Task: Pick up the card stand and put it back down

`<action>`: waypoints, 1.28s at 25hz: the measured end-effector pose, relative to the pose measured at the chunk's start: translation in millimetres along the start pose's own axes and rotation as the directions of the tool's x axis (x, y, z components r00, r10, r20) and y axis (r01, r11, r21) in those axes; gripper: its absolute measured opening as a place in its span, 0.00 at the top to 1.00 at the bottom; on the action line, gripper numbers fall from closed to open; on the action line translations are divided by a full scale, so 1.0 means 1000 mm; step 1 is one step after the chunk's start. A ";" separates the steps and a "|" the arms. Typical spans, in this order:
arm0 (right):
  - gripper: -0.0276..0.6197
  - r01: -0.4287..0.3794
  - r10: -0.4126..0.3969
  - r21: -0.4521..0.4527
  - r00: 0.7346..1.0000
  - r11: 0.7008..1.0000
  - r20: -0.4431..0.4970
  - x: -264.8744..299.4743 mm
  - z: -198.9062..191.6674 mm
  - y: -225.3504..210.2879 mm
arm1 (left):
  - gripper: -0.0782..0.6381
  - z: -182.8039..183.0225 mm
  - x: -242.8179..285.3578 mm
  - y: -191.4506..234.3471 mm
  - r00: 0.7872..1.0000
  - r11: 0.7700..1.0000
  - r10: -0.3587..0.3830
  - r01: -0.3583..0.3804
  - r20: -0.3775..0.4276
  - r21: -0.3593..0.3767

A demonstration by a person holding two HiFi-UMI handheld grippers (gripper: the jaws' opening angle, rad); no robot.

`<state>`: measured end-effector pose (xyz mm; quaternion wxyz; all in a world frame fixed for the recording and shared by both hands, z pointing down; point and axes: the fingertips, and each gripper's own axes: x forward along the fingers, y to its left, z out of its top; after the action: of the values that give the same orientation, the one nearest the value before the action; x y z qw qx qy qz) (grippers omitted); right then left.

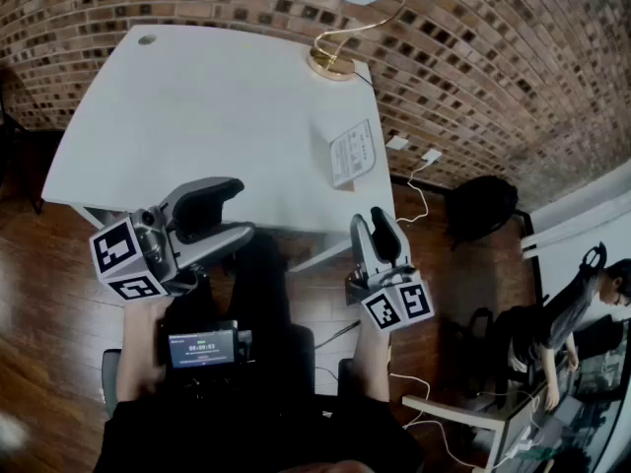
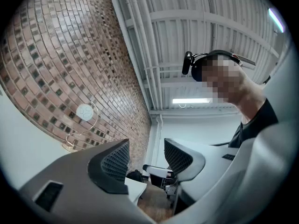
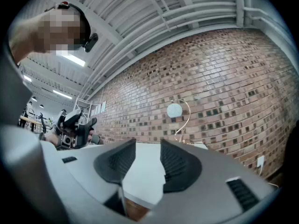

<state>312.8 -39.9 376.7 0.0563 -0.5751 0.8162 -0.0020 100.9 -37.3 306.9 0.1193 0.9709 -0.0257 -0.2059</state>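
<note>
card stand [image 1: 352,154] stood near right edge of white table [image 1: 197,116], print too small to read | left gripper [image 1: 235,208] released, nothing between jaws, off table's near edge, well apart from stand | right gripper [image 1: 371,221] released, empty, off table's near right edge | gold-wire lamp [image 1: 333,61] sat at far edge | lap screen [image 1: 201,348] digits were illegible

The left tongs [image 2: 146,154] stand apart with nothing between them, tilted upward. A brick wall [image 2: 70,55] fills ten o'clock. At nine, a lamp [image 2: 85,112] with a round white head stands on the white counter [image 2: 18,146]. A person [image 2: 254,113] wearing a headset shows at two o'clock under a ribbed ceiling [image 2: 196,31].
</note>
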 end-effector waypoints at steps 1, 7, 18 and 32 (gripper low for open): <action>0.66 0.010 -0.010 -0.010 1.000 1.000 -0.015 0.005 -0.003 -0.004 | 0.58 0.000 0.001 0.005 1.000 1.000 0.003 -0.003 -0.003 -0.001; 0.63 0.093 -0.095 -0.031 0.991 0.995 -0.097 0.036 -0.025 -0.039 | 0.58 0.004 0.008 0.036 1.000 1.000 0.004 -0.004 -0.018 0.001; 0.62 0.169 -0.169 -0.013 0.972 0.986 -0.164 0.077 -0.047 -0.074 | 0.58 0.010 0.009 0.078 1.000 1.000 -0.003 0.003 -0.009 -0.009; 0.91 0.130 -0.109 0.077 0.967 0.989 -0.231 0.099 -0.045 -0.089 | 0.58 0.023 -0.015 0.085 0.999 0.999 0.044 -0.044 0.020 0.004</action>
<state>359.1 -165.3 419.0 -0.0110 -0.6161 0.7802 -0.1080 78.1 -123.2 313.2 0.1213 0.9684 -0.0486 -0.2126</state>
